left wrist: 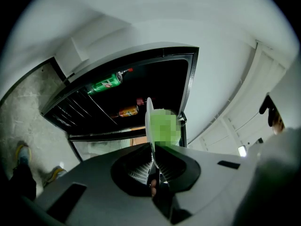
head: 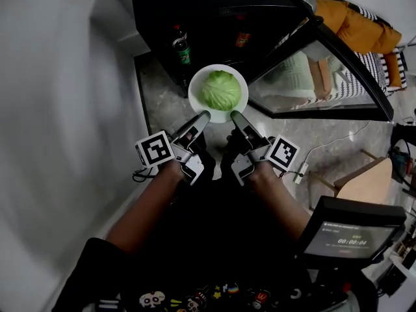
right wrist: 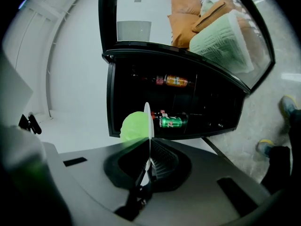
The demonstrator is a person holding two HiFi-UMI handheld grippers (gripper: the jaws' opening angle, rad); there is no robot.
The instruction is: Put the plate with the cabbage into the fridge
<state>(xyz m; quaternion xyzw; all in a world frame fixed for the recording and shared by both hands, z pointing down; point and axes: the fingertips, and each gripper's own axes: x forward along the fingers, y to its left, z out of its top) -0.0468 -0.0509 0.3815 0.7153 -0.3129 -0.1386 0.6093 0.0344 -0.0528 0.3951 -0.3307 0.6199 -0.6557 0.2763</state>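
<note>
Partway done, fingers of the left gripper [head: 202, 116] and right gripper [head: 235, 116] clamp the plate [head: 193, 95] with cabbage [head: 220, 90] before the open fridge [head: 208, 12], not yet inside.

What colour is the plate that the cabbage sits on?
White. The plate under the green cabbage shows best in the head view.

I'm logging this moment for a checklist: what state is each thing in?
fridge: open, with its door swung out.
plate: held up at the fridge's opening.
cabbage: resting on the plate.
left gripper: shut on the plate's rim.
right gripper: shut on the plate's rim.
green bottle: inside the fridge.
</note>
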